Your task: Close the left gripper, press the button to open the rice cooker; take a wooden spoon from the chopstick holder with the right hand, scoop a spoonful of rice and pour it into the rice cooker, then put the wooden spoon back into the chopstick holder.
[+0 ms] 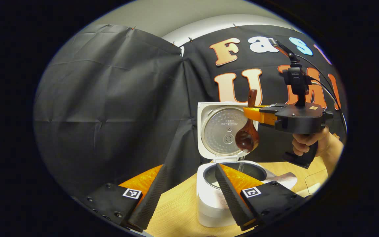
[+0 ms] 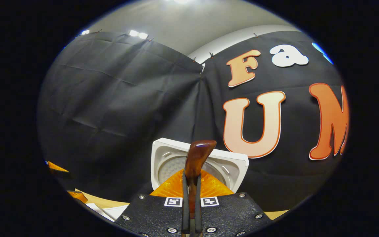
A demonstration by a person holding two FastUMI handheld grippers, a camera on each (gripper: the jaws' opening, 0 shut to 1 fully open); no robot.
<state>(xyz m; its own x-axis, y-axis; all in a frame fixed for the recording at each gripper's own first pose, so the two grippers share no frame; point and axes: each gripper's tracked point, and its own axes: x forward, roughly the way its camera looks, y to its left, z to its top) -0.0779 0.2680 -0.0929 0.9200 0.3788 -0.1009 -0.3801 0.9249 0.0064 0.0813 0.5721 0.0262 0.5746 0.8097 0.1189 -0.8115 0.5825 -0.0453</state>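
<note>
The white rice cooker (image 1: 209, 200) stands on the table with its lid (image 1: 224, 131) swung up and the inner pot (image 1: 252, 169) exposed. My left gripper (image 1: 190, 169) is open just in front of it, one finger on each side of the cooker's left part, touching nothing. A hand (image 1: 304, 141) holds my right gripper (image 1: 252, 111) above the pot, shut on the handle of the wooden spoon (image 1: 247, 140). The spoon hangs nearly upright, bowl down, in front of the lid. In the right gripper view the spoon handle (image 2: 196, 158) rises between the shut fingers of my right gripper (image 2: 191, 184), with the lid (image 2: 166, 158) behind.
The light wooden table (image 1: 176, 204) runs under the cooker. A white sheet (image 1: 285, 179) and a pale tray edge (image 1: 314, 186) lie to the cooker's right. Black cloth walls the booth on the left and at the back.
</note>
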